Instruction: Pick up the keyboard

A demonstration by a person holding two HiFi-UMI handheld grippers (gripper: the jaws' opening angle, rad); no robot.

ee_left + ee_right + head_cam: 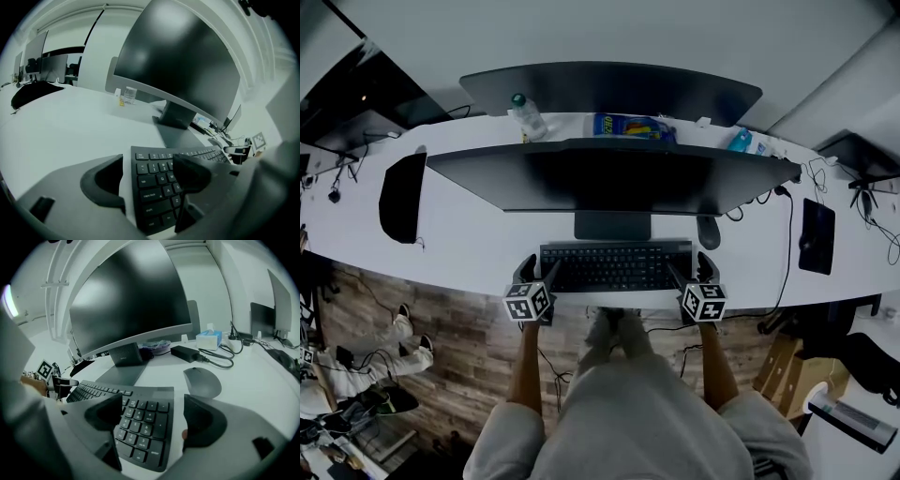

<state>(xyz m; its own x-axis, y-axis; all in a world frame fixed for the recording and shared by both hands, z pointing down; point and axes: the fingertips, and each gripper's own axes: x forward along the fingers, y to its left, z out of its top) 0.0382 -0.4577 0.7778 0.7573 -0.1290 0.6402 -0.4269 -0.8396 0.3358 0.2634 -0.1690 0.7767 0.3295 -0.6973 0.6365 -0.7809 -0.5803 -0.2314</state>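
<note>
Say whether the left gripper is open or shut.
Open. The left gripper has its jaws apart around the keyboard at its left end, with bare desk between one jaw and the keyboard edge.

An office is showing: big monitors (614, 178) are standing along a long white table (478, 234), cables (788, 239) trailing beside a mouse (708, 232).

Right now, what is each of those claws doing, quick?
Left gripper: open, jaws astride the keyboard's left end.
Right gripper: open, jaws astride its right end.
</note>
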